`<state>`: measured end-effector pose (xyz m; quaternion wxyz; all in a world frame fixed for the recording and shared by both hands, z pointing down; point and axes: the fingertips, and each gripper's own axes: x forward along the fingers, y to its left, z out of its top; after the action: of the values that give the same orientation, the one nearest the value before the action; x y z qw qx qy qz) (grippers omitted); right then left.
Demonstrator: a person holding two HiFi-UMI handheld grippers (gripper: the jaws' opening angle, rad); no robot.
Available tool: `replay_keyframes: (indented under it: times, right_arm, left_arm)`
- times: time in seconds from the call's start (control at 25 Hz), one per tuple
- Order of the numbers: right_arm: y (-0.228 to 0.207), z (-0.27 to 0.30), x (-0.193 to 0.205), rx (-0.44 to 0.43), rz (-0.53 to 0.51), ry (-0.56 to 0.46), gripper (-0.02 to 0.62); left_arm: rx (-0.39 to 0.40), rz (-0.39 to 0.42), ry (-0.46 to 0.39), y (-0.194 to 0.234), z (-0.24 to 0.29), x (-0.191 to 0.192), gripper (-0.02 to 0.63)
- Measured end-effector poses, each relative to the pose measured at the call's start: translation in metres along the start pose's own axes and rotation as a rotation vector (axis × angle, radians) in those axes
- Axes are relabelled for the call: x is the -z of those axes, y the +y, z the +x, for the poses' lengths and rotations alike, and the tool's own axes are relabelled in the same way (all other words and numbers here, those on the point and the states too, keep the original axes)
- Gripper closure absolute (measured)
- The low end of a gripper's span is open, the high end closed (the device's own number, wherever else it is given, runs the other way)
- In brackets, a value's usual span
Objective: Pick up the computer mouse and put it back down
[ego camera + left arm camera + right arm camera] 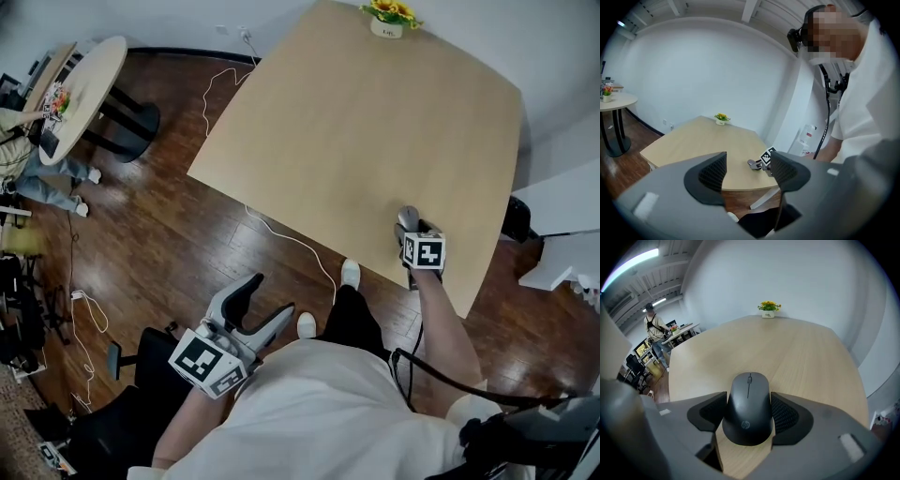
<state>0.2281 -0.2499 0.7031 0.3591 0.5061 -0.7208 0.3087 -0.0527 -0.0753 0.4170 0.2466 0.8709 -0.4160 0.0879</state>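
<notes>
A black computer mouse point(748, 418) sits between the jaws of my right gripper point(749, 401), both ribbed pads pressed on its sides. In the head view the mouse point(406, 216) pokes out ahead of the right gripper point(410, 229) near the front edge of the light wooden table point(356, 122). Whether it rests on the tabletop or hangs just above it, I cannot tell. My left gripper point(270, 296) is open and empty, held off the table over the floor at the lower left. From the left gripper point(748, 155) view, the mouse point(752, 163) shows small in the distance.
A small pot of yellow flowers point(387, 19) stands at the table's far edge. White cables point(281, 234) run over the wood floor. A round table point(84, 94) is at the far left, a black chair point(141, 375) beneath my left arm, white furniture point(562, 234) at the right.
</notes>
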Motion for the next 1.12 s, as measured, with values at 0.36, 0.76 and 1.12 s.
replay_keyframes:
  times: [0.36,0.76,1.12]
  right_arm:
    - [-0.004,0.025,0.004,0.007,-0.028,0.008,0.295]
    - [0.008,-0.014,-0.011,0.006,-0.042,-0.052,0.224]
    - [0.059,-0.139,-0.024,0.006,-0.088,-0.212,0.218]
  left_arm:
    - [-0.007,-0.022,0.022,0.015,0.035,-0.003,0.340]
    - [0.023,-0.007,0.002,0.009,0.021,0.003,0.339]
    - [0.095,0.037,-0.039,-0.013,-0.020,0.016,0.341]
